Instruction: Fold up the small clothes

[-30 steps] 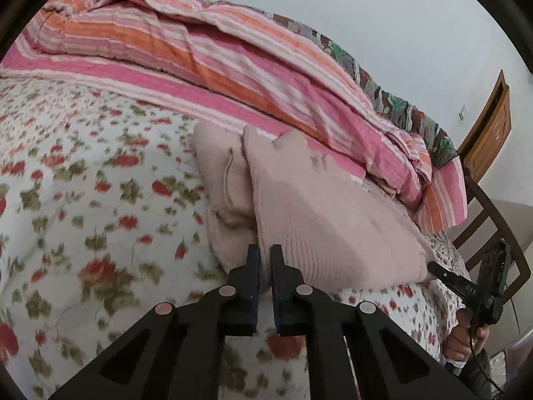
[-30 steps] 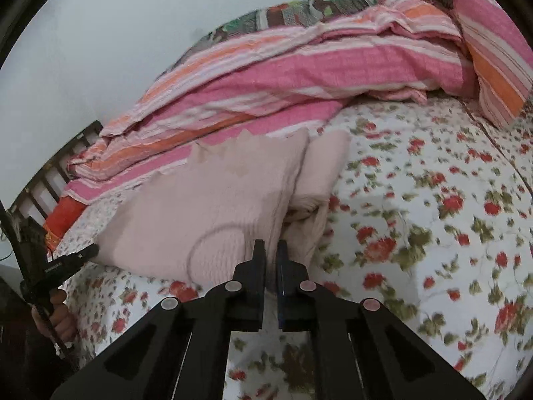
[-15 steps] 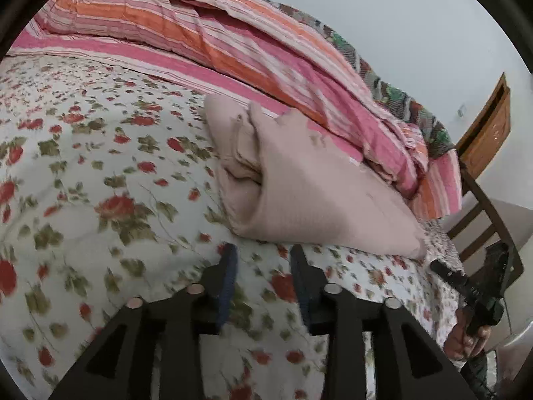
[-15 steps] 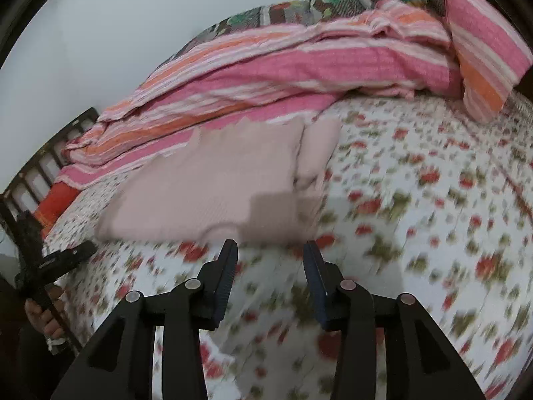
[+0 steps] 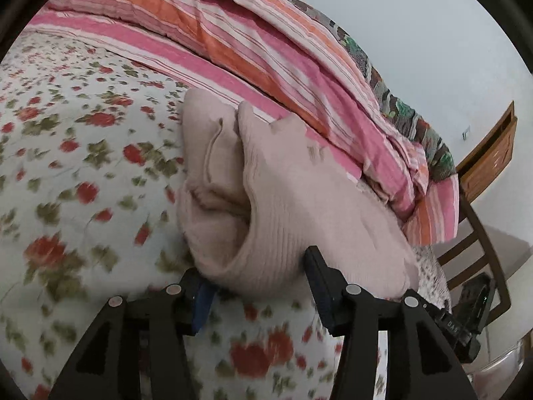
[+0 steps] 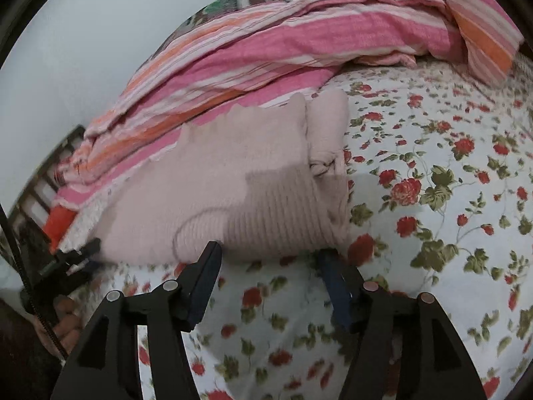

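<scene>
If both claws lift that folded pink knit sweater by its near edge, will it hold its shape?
Probably not. The pink sweater is soft ribbed knit, so it would likely sag between the left claw and right claw. Its loose tucked layers may slip open. It looks light and grippy rather than slippery.

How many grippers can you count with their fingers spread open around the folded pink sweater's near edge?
2: the left gripper and the right gripper, both open at the near edge of the pink sweater.

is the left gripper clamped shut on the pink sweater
No, the left gripper is open, its jaws spread wide around the near edge of the pink sweater.
</scene>
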Demonstrator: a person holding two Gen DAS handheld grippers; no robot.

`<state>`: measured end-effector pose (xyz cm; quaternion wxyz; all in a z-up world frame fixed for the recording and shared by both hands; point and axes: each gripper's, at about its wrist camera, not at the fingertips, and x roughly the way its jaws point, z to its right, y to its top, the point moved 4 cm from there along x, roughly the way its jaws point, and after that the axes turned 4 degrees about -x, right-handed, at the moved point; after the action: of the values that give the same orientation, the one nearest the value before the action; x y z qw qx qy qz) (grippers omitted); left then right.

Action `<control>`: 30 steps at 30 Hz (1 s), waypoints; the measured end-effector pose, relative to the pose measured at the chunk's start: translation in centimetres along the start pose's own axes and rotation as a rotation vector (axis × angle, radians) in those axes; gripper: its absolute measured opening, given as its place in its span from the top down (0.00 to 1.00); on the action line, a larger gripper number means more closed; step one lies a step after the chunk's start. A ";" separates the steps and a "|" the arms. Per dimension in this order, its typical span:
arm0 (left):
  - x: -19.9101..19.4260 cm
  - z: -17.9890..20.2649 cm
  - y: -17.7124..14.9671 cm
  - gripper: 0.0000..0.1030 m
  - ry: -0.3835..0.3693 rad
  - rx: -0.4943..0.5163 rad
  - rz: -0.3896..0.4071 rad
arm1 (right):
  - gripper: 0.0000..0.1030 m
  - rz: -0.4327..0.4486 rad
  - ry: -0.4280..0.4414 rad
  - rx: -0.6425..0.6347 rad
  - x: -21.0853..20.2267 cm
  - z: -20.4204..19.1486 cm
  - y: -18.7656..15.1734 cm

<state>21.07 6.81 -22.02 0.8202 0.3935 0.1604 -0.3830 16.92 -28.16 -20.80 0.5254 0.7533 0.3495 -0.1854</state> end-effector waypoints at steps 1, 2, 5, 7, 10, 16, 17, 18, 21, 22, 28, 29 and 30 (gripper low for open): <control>0.3 -0.1 0.3 0.53 -0.004 -0.005 0.003 | 0.41 0.002 0.015 0.027 0.1 0.3 0.3; 0.5 -0.2 0.5 0.53 -0.008 -0.009 0.009 | 0.41 0.004 0.025 0.048 0.2 0.5 0.5; 0.8 -0.4 0.5 0.55 -0.014 0.002 0.031 | 0.41 0.019 0.042 0.121 0.6 1.3 1.4; 0.7 -0.2 0.4 0.55 -0.021 0.018 0.042 | 0.41 0.032 0.041 0.158 0.9 1.7 1.8; 0.7 -0.1 0.4 0.56 -0.018 0.028 0.044 | 0.42 0.040 0.010 0.168 1.7 1.7 2.5; 1.0 -0.1 0.4 0.69 0.007 0.028 0.050 | 0.80 0.022 -0.029 0.171 3.2 2.0 3.2; 1.0 -0.3 0.4 0.78 -0.003 0.017 0.046 | 0.83 0.029 -0.023 0.177 3.2 2.3 3.2; 1.0 -0.5 0.4 0.87 -0.022 -0.001 0.040 | 0.84 0.035 -0.015 0.180 3.1 2.3 3.2; 0.7 -1.1 0.5 0.89 -0.072 -0.046 0.049 | 0.86 0.031 -0.018 0.165 2.9 2.2 3.2; 0.5 -1.2 0.4 0.90 -0.068 -0.046 0.057 | 0.87 0.025 -0.021 0.153 2.7 2.0 3.2; -0.9 -0.4 -0.4 0.90 0.001 -0.021 0.087 | 0.89 0.032 -0.016 0.128 0.7 1.4 2.7; -1.2 -0.5 -0.6 0.91 -0.001 -0.033 0.087 | 0.89 0.033 -0.016 0.125 0.5 1.3 2.5; -1.6 -0.8 -0.8 0.91 -0.007 -0.049 0.085 | 0.89 0.036 -0.014 0.122 0.1 1.2 2.2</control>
<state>19.47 7.90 -22.07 0.8457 0.3786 0.1499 -0.3450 18.69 -29.72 -19.82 0.4841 0.7888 0.3203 -0.2020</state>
